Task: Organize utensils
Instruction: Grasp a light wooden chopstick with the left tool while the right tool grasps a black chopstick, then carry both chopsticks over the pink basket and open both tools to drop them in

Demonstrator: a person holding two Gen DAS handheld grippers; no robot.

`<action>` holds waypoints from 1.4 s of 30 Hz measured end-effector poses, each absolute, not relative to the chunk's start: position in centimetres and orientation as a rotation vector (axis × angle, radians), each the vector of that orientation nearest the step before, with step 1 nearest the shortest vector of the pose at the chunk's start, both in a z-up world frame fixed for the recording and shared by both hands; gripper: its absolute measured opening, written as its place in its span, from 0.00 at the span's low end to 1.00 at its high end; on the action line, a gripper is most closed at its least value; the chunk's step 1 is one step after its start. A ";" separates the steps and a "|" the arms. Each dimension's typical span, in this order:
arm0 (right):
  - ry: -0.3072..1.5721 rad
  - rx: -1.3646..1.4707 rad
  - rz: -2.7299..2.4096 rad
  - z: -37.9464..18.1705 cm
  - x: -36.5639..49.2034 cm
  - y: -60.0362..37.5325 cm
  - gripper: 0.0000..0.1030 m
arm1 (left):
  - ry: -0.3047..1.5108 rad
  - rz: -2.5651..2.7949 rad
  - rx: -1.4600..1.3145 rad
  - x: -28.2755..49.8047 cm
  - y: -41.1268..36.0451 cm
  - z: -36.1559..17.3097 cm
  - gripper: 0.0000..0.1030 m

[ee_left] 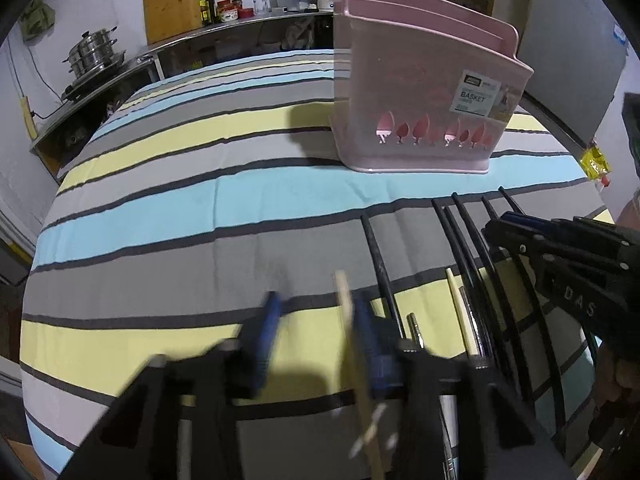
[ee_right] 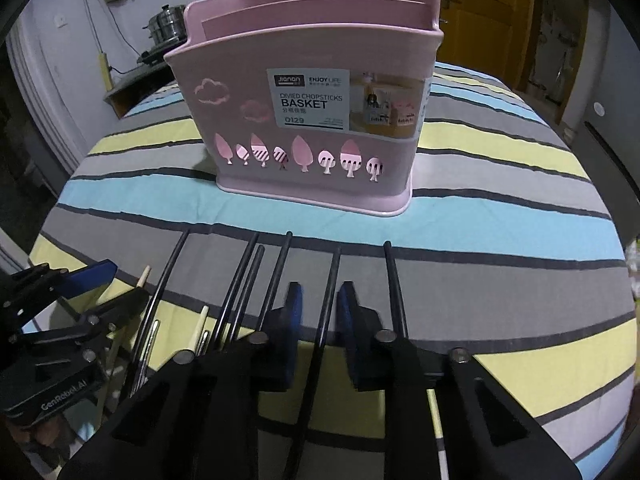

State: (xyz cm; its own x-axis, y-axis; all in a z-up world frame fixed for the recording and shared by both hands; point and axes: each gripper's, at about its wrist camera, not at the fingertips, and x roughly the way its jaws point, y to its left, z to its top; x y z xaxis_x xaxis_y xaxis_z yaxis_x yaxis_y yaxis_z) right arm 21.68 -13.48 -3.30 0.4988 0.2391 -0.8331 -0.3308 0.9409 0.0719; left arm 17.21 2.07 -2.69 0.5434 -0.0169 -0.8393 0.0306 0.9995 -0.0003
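A pink divided chopsticks basket (ee_left: 420, 92) (ee_right: 304, 120) stands upright on the striped tablecloth. Several black chopsticks (ee_right: 248, 268) (ee_left: 376, 248) lie side by side in front of it, with pale wooden and metal pieces among them. My right gripper (ee_right: 320, 308) (ee_left: 504, 220) is shut on one black chopstick (ee_right: 333, 268), which runs back between its blue pads. My left gripper (ee_left: 320, 324) (ee_right: 120, 284) is open. A pale wooden chopstick (ee_left: 345, 296) lies between its fingers against the right pad, clear of the left pad; that view is blurred.
The striped cloth (ee_right: 500, 220) covers the table, whose edges curve away left and right. A steel counter with stacked pots (ee_left: 92, 52), bottles and a wooden cutting board (ee_left: 172, 4) runs behind. A yellow door (ee_right: 480, 20) is at the back right.
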 end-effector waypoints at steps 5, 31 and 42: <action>0.994 -0.066 0.364 -2.7 21.7 -14.0 0.06 | 1.010 -0.049 -0.013 17.7 2.2 -2.3 0.08; 0.711 0.054 0.449 10.3 19.5 -16.9 0.04 | 0.789 -0.176 -0.081 16.4 3.8 10.2 0.04; 0.632 0.042 0.454 13.3 18.7 -17.3 0.04 | 0.741 -0.186 -0.083 16.4 3.8 13.3 0.04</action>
